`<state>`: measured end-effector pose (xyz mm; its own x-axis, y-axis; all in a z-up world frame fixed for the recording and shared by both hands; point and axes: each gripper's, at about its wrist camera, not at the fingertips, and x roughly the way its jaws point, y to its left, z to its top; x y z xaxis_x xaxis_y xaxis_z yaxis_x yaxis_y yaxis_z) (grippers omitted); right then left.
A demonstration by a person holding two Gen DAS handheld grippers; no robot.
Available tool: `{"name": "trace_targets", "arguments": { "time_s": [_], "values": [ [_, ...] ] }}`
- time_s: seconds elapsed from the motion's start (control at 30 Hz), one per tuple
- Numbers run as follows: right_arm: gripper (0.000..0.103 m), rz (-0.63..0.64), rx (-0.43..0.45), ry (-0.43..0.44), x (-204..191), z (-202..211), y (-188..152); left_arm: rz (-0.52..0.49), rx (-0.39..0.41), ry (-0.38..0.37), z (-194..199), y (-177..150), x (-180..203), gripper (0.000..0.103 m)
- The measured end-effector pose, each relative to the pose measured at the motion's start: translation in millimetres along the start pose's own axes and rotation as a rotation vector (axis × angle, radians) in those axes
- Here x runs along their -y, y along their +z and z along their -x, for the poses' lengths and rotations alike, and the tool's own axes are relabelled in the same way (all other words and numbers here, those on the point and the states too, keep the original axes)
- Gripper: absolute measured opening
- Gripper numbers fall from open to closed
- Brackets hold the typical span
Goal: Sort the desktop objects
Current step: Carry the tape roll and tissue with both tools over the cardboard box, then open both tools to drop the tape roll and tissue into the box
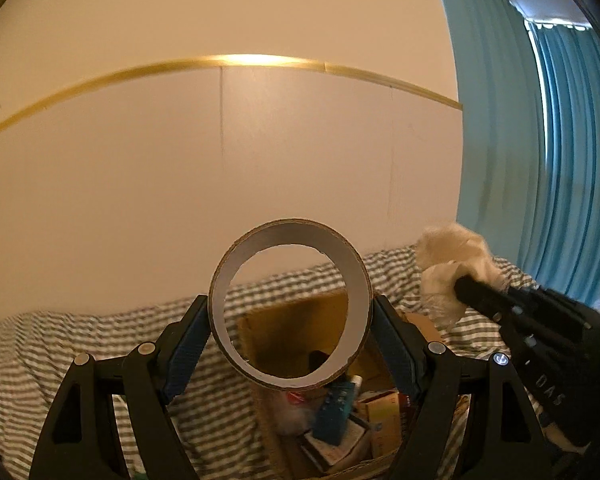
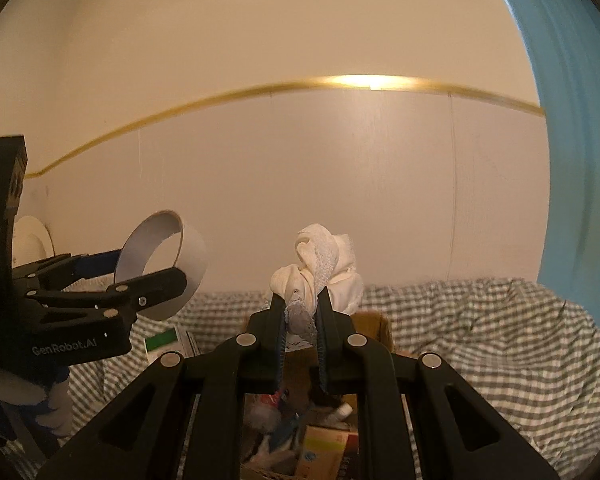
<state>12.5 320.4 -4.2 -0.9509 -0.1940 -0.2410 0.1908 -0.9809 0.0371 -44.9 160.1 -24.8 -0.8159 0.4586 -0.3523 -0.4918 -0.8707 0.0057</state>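
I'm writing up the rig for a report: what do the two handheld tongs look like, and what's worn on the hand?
Both tongs are matte black plastic, with angular linkage arms joined by round silver pivot pins. The left tongs have blue ribbed pads; the right tongs look the same build. White "GenRobot.AI" lettering marks the left body. Below it a blue and white glove shows. No cables visible.

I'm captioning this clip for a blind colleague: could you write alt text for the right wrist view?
The right gripper is shut on a bunched white cloth, held above an open cardboard box of mixed items on a green checked cover. At left, the left gripper grips an empty tape roll against a cream wall.
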Motion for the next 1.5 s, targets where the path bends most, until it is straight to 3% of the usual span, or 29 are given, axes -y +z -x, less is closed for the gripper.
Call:
{"name": "trace_targets", "arguments": {
  "time_s": [0.33, 0.43, 0.6, 0.73, 0.93, 1.03, 1.1, 1.17, 1.5],
  "values": [
    [0.012, -0.018, -0.176, 0.018, 26, -47, -34, 0.020, -0.131, -0.014, -58, -31, 17, 0.081],
    [0.012, 0.010, -0.223, -0.023, 30, -60, -41, 0.036, -0.160, -0.013, -72, -40, 15, 0.081],
    [0.012, 0.007, -0.315, 0.006, 29, -87, -55, 0.032, -0.230, -0.007, -102, -48, 20, 0.081],
    [0.012, -0.001, -0.353, 0.025, 26, -96, -62, 0.047, -0.292, -0.020, -121, -56, 20, 0.081],
    [0.015, 0.002, -0.357, 0.027, 33, -105, -64, 0.009, -0.316, -0.023, -126, -61, 25, 0.082],
    [0.031, 0.003, -0.338, 0.021, 27, -95, -60, 0.006, -0.318, -0.024, -124, -55, 24, 0.083],
    [0.050, 0.005, -0.317, -0.012, 31, -94, -56, 0.014, -0.300, -0.026, -120, -50, 20, 0.086],
    [0.058, -0.010, -0.298, -0.010, 35, -92, -54, 0.021, -0.282, -0.028, -114, -45, 17, 0.091],
    [0.067, -0.003, -0.187, -0.014, 24, -59, -26, 0.038, -0.185, 0.003, -69, -12, -5, 0.092]
  ]
}}
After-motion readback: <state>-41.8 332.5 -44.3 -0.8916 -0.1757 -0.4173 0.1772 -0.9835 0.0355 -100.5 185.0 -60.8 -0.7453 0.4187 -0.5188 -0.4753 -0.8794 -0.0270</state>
